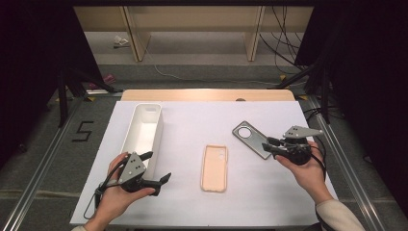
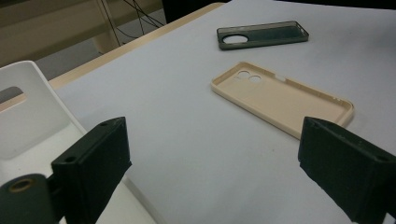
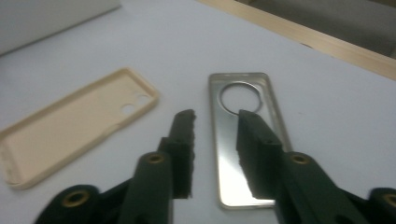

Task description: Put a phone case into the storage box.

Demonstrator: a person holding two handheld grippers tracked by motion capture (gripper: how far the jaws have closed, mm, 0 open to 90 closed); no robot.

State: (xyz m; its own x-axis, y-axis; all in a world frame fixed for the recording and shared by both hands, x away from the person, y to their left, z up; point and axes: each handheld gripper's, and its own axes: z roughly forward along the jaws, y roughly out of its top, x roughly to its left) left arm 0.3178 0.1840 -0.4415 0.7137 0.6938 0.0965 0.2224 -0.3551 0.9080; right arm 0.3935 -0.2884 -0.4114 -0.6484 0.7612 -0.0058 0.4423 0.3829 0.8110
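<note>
Tongs poised over the grey phone case

Right hand [image 1: 308, 171] reaches in from the near right edge, its tongs [image 1: 268, 146] pointing left and partly spread, straddling one long rim of the grey phone case [image 3: 243, 140], without pressing it. That case lies open side up on the white surface [image 1: 192, 120], right of centre, round camera hole at its far end. Left tongs [image 1: 159, 166] hover spread wide, holding nothing, beside the white bin [image 1: 144, 130]. Between the hands lies the beige phone case [image 1: 214, 168].
</note>
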